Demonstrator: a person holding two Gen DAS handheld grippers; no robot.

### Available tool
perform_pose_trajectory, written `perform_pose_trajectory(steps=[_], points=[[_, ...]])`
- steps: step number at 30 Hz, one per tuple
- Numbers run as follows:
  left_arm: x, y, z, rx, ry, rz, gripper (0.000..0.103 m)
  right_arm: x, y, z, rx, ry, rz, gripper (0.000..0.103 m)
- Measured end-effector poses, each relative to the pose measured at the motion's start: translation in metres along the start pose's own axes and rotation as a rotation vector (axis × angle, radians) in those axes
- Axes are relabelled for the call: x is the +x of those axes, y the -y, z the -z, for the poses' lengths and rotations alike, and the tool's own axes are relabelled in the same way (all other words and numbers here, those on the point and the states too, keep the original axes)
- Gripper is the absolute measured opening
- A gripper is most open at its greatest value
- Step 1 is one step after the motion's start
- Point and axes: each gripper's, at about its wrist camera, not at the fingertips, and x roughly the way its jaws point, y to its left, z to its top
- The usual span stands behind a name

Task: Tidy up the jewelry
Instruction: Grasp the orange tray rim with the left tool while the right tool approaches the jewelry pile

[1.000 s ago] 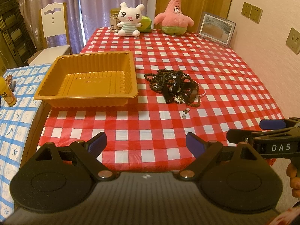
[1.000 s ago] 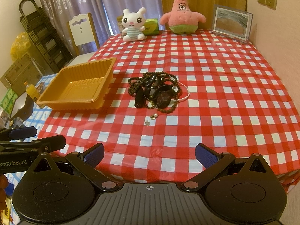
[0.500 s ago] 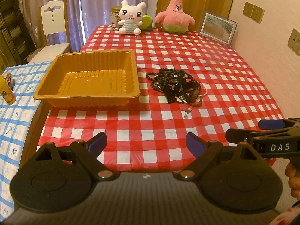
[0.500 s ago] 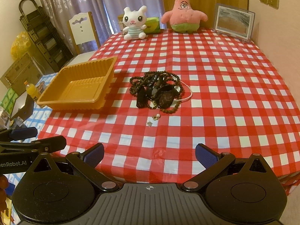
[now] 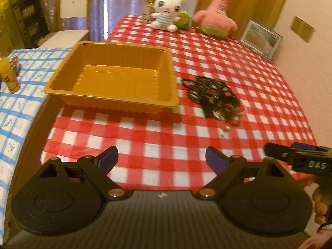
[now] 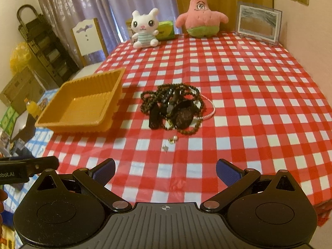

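Over the near edge of the checked table (image 6: pixel 249 87) we've got both grippers hovering, left gripper (image 5: pixel 161 158) and right gripper (image 6: pixel 165 169), jaws spread wide and holding nothing. We'd say we're at the very start: nothing in the orange tray (image 6: pixel 68 122) yet. The jewelry pile (image 6: pixel 174 109) sits mid-table just right of the tray, well ahead of both grippers, with tiny earrings (image 6: pixel 173 140) a bit closer. Next we probably reach forward and pinch one strand

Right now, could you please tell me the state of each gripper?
Left gripper: open, holding nothing, over the checked tablecloth.
Right gripper: open, holding nothing.
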Motion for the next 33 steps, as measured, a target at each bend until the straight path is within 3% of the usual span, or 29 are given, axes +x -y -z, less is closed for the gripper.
perform_pose_trajectory(steps=[6,12,19,24,33], points=[[0.013,-0.032,-0.001,-0.069,0.101,-0.125,0.085,0.022,0.003,-0.01,0.016,0.048,-0.016,0.103],[0.032,-0.079,-0.014,-0.201,0.121,-0.126,0.083,0.049,0.001,-0.021,0.033,0.047,-0.02,0.103],[0.053,-0.126,-0.027,-0.208,0.136,-0.209,0.079,0.083,0.002,-0.039,0.071,0.02,0.014,0.101],[0.066,-0.157,-0.038,-0.263,0.181,-0.193,0.078,0.107,-0.003,-0.05,0.102,-0.001,0.015,0.082],[0.094,-0.187,-0.052,-0.334,0.229,-0.162,0.074,0.141,-0.017,-0.065,0.126,-0.01,0.032,0.082]])
